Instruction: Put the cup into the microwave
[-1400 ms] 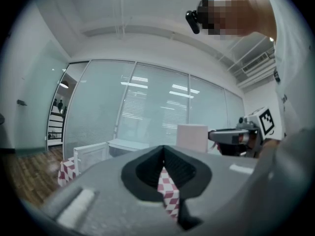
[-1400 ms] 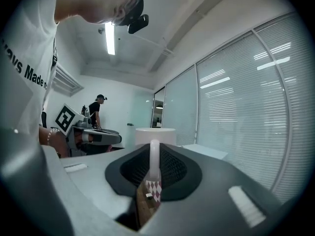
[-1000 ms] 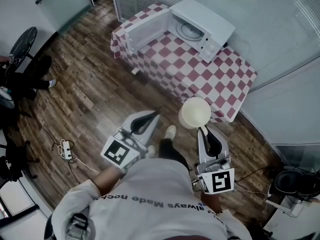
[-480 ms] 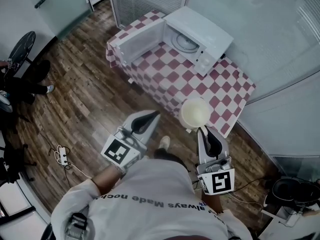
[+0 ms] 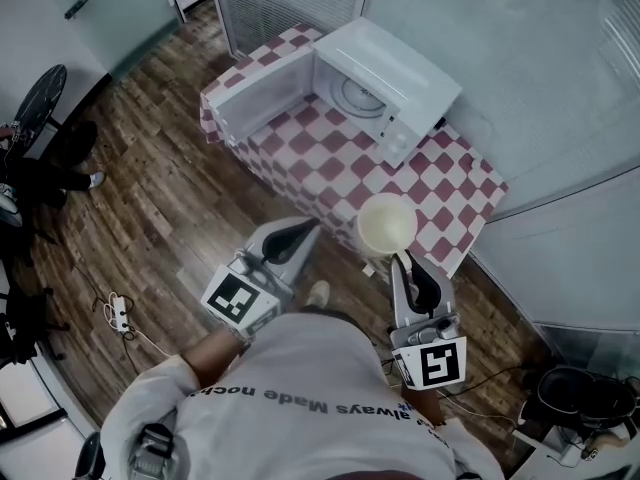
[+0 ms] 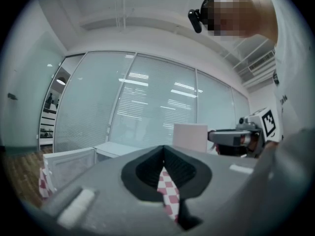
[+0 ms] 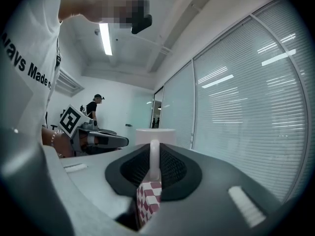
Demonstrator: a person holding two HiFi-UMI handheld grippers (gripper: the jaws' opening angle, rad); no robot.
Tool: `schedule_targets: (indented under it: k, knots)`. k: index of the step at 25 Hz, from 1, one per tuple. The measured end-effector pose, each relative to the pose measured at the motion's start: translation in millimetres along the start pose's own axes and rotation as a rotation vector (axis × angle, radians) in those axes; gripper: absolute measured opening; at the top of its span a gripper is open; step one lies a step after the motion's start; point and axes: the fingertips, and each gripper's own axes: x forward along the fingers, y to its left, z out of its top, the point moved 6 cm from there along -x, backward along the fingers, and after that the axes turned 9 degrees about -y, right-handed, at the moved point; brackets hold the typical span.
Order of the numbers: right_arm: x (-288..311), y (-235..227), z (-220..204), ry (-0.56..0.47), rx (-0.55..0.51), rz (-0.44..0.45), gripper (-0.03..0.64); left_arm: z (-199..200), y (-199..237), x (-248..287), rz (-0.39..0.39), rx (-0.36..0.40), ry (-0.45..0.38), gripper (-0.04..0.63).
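Observation:
A pale cup (image 5: pixel 387 225) hangs upright over the near edge of the checkered table (image 5: pixel 440 183). My right gripper (image 5: pixel 403 259) is shut on its handle. In the right gripper view the white handle (image 7: pixel 154 159) stands pinched between the jaws, with the cup body (image 7: pixel 155 135) beyond. The white microwave (image 5: pixel 385 83) stands at the table's far end. Its door (image 5: pixel 262 90) is swung open to the left, and the turntable shows inside. My left gripper (image 5: pixel 297 234) is shut and holds nothing, off to the left of the cup. The left gripper view shows the cup (image 6: pixel 190 137) and the microwave (image 6: pixel 115 149).
Wood floor (image 5: pixel 160 198) lies left of the table, with a power strip and cable (image 5: pixel 118 313) on it. Glass walls with blinds stand behind and right of the table. A fan (image 5: pixel 36 93) and dark gear sit at far left. Another person (image 7: pixel 93 110) stands in the background.
The table and microwave have come nearer and shifted left in the head view. The cup stays in my right gripper, now over the table's near edge. Both grippers keep their pose.

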Motion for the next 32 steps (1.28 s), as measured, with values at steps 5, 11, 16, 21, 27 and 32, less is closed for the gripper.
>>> schedule_targets:
  k: [5,11,16,21,27,32]
  knots:
    - [9.8,-23.6,-8.5,0.005,0.002,0.01,0.041,-6.9,6.5,20.4,0.019,-0.01,0.006,0.005]
    - [22.6,-35.4,-14.1,0.013,0.013,0.018,0.041,-13.2,19.3,30.8,0.035,-0.012,0.016,0.005]
    - [38.1,-43.8,-19.2,0.015,0.021,0.019,0.041,-12.2,32.2,41.7,0.044,-0.026,0.017,0.004]
    - [65.4,-42.6,-19.5,0.017,0.02,0.001,0.041,-9.6,58.3,49.0,0.02,-0.031,0.021,0.004]
    - [113.1,-42.5,-22.4,0.02,0.018,-0.03,0.041,-4.1,101.5,64.9,-0.029,-0.039,0.022,0.003]
    - [158.5,-45.3,-24.5,0.019,0.012,-0.063,0.041,0.7,147.2,81.7,-0.066,-0.044,0.026,0.003]
